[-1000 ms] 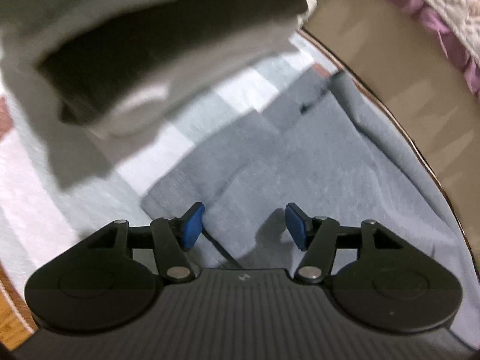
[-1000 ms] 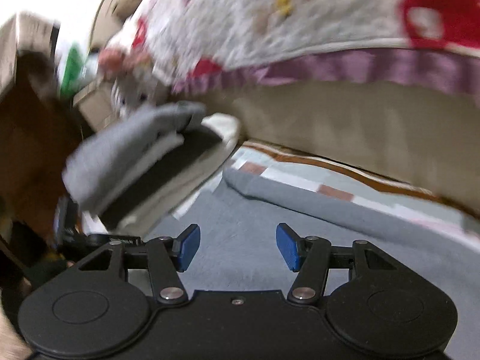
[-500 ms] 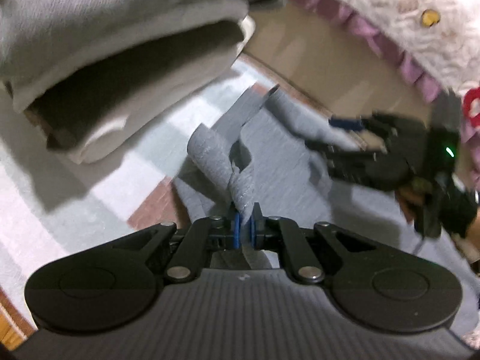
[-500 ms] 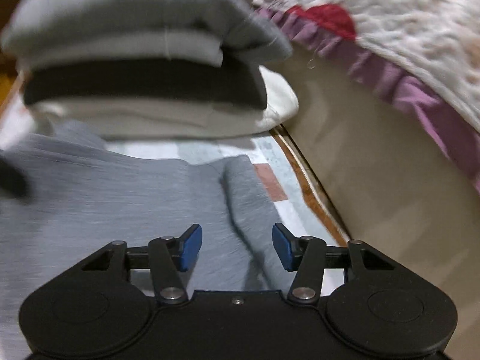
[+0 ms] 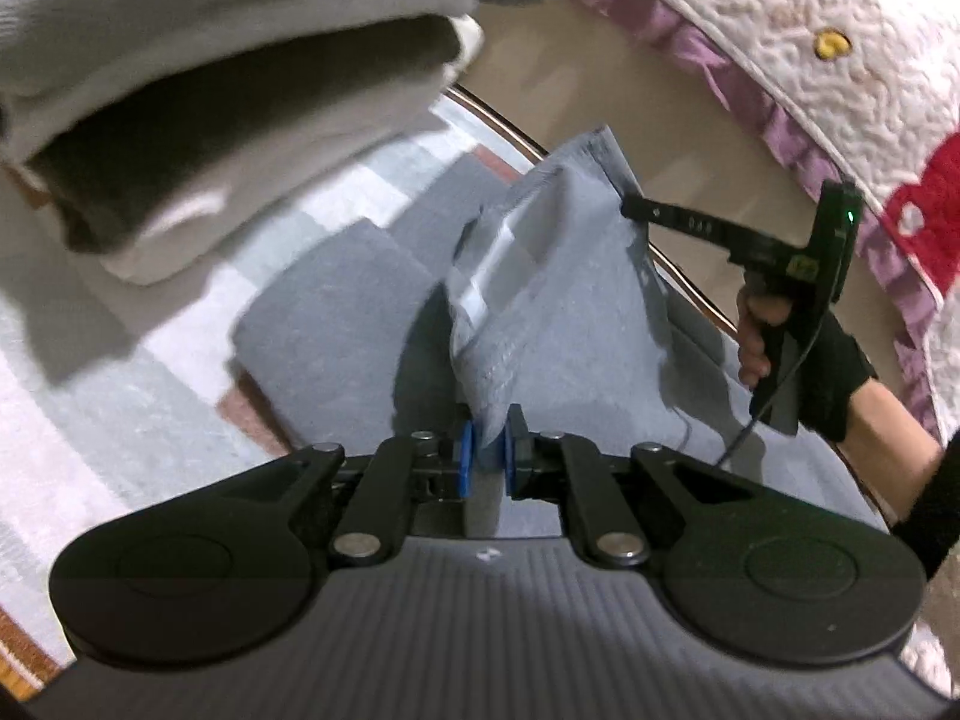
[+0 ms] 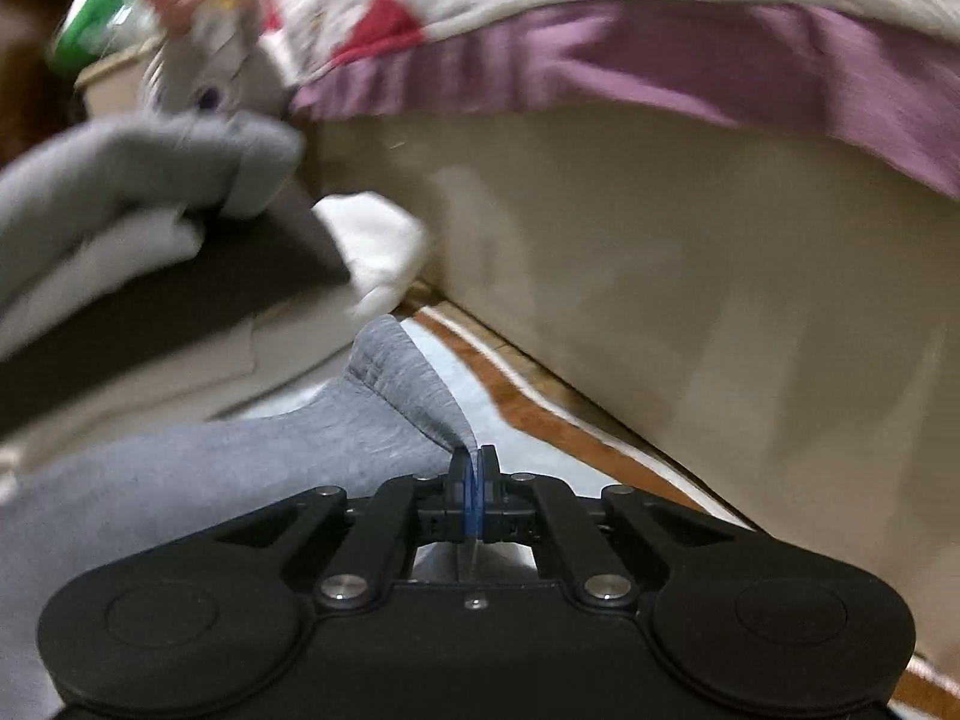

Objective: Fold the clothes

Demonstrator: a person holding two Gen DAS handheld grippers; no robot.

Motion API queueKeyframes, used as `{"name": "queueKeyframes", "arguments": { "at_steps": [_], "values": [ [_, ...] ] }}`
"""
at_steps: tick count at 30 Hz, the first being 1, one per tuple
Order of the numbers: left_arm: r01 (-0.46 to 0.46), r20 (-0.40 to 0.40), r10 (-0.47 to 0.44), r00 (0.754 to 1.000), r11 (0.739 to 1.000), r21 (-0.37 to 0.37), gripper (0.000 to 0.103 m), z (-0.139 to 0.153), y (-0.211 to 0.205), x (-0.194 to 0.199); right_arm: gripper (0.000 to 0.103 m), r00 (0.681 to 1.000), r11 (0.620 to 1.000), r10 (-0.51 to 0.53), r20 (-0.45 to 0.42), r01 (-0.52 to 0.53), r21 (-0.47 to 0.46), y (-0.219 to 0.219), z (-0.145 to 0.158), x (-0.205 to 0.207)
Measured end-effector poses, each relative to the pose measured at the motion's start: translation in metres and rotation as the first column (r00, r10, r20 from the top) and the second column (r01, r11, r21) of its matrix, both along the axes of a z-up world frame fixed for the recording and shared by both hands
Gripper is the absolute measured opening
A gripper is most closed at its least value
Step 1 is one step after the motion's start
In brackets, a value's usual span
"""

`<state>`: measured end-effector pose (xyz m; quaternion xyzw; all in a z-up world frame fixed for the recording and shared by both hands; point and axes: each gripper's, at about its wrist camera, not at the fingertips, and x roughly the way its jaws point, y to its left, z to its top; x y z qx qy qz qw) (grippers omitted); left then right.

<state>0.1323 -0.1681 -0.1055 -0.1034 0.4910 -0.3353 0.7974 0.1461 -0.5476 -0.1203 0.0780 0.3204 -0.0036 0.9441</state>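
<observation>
Two grippers are clamped on one grey garment (image 5: 552, 324), a soft, finely ribbed knit that lies spread on a pale checked mat (image 5: 108, 408) with a brown and white border, beside a smooth beige bed base (image 6: 690, 276). Left gripper (image 5: 486, 459): its blue pads (image 5: 465, 468) pinch a bunched fold of the cloth, the jaws parted only by the thickness of the fabric and, at this moment, easing slightly apart; the fold rises from the pads in a creased ridge. Right gripper (image 6: 474, 483): its jaws are fully closed on a thin pointed edge of the same garment (image 6: 396, 396), which peaks up out of the pads. In the left wrist view the right gripper (image 5: 630, 207) appears at the far right, gripping a raised corner of the cloth, held by a hand (image 5: 798, 354) in a black fingerless glove. Far left stands a stack of folded clothes (image 5: 198, 114), grey, dark and cream layers with rounded edges. A quilted white bedspread (image 5: 810, 30) with a purple frill hangs over the bed base.
</observation>
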Motion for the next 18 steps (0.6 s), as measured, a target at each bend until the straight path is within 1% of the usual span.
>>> {"name": "queueKeyframes", "arguments": {
  "at_steps": [1, 3, 5, 6, 7, 8, 10, 11, 12, 14, 15, 16, 17, 18],
  "values": [
    [0.019, -0.006, -0.019, 1.0, 1.0, 0.009, 0.01, -0.003, -0.005, 0.001, 0.0, 1.0, 1.0, -0.001, -0.004, 0.001, 0.003, -0.003, 0.001, -0.002],
    [0.048, -0.02, -0.047, 0.999, 0.998, 0.032, 0.011, -0.009, -0.012, 0.002, 0.0, 1.0, 1.0, 0.007, -0.016, -0.008, -0.029, -0.005, -0.001, -0.005],
    [0.057, -0.018, -0.056, 0.998, 0.995, 0.085, 0.02, -0.014, -0.018, 0.002, 0.0, 1.0, 0.999, 0.012, -0.021, -0.013, -0.041, -0.005, -0.003, -0.007],
    [0.057, -0.01, -0.056, 0.998, 0.992, 0.113, 0.021, -0.015, -0.02, 0.003, 0.0, 1.0, 0.998, 0.007, -0.017, -0.008, -0.059, -0.005, -0.003, -0.009],
    [0.049, -0.01, -0.048, 0.999, 0.992, 0.117, 0.027, -0.016, -0.021, 0.004, 0.0, 1.0, 0.997, 0.001, -0.012, -0.002, -0.077, -0.004, -0.002, -0.01],
    [0.04, -0.01, -0.039, 0.999, 0.992, 0.12, 0.037, -0.017, -0.021, 0.006, 0.0, 1.0, 0.992, -0.022, -0.02, 0.02, -0.122, -0.003, -0.002, -0.013],
    [0.024, -0.011, -0.022, 1.0, 0.992, 0.125, 0.051, -0.019, -0.022, 0.01, 0.0, 0.997, 0.974, -0.059, -0.057, 0.045, -0.224, -0.001, -0.008, -0.019],
    [0.015, -0.011, -0.014, 1.0, 0.992, 0.128, 0.052, -0.02, -0.022, 0.012, 0.0, 0.994, 0.96, -0.079, -0.075, 0.056, -0.273, 0.0, -0.01, -0.021],
    [0.007, -0.011, -0.005, 1.0, 0.991, 0.131, 0.052, -0.021, -0.022, 0.014, 0.0, 0.989, 0.962, -0.099, -0.106, 0.068, -0.264, -0.004, -0.015, -0.024],
    [-0.003, -0.009, 0.004, 1.0, 0.991, 0.131, 0.053, -0.023, -0.027, 0.018, 0.0, 0.982, 0.96, -0.131, -0.137, 0.091, -0.265, -0.011, -0.021, -0.029],
    [-0.006, -0.004, 0.007, 1.0, 0.991, 0.135, 0.056, -0.024, -0.031, 0.019, 0.0, 0.981, 0.962, -0.134, -0.137, 0.096, -0.256, -0.014, -0.023, -0.032],
    [-0.017, -0.001, 0.017, 1.0, 0.988, 0.151, 0.064, -0.027, -0.035, 0.021, 0.0, 0.981, 0.964, -0.137, -0.137, 0.1, -0.247, -0.017, -0.025, -0.035],
    [-0.027, -0.004, 0.028, 1.0, 0.985, 0.168, 0.066, -0.03, -0.038, 0.024, 0.0, 0.982, 0.965, -0.136, -0.131, 0.102, -0.241, -0.018, -0.025, -0.036],
    [-0.033, -0.012, 0.036, 0.999, 0.982, 0.184, 0.066, -0.035, -0.04, 0.027, 0.0, 0.983, 0.967, -0.135, -0.124, 0.103, -0.234, -0.019, -0.026, -0.038]
  ]
}}
